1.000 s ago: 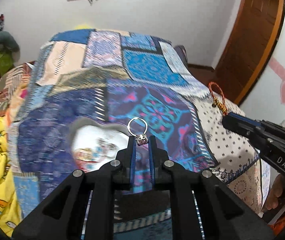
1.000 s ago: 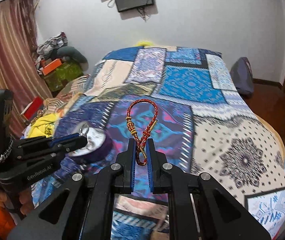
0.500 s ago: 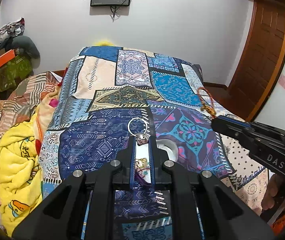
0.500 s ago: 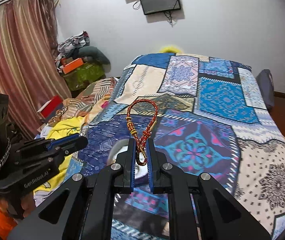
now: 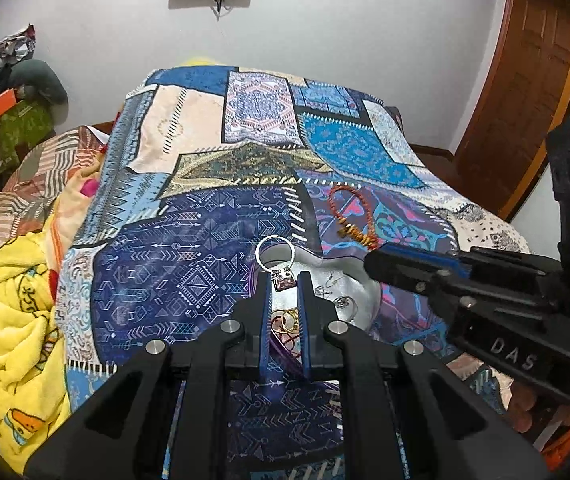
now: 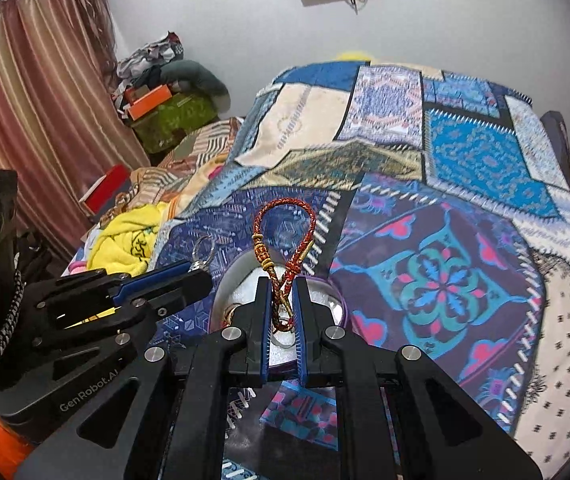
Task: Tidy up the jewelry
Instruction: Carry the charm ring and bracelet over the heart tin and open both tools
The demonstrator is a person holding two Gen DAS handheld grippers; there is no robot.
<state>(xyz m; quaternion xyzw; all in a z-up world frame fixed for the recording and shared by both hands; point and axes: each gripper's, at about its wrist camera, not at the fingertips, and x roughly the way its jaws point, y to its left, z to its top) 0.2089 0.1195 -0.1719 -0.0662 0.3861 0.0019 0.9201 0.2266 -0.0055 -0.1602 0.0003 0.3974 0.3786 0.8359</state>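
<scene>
My left gripper is shut on a silver ring with a stone setting and holds it above a silver jewelry dish with a purple rim on the bed. Several gold rings and earrings lie in the dish. My right gripper is shut on a red and gold braided cord bracelet, held over the same dish. In the left wrist view the right gripper comes in from the right with the bracelet. In the right wrist view the left gripper comes in from the left with the ring.
A patchwork blue bedspread covers the bed. A yellow blanket and striped bedding lie at the left. A wooden door stands at the right, a curtain and a pile of boxes and clothes at the left.
Both grippers have come closer together over the dish, still holding the ring and the bracelet. The views have tilted up, so more of the wall and the bed shows.
</scene>
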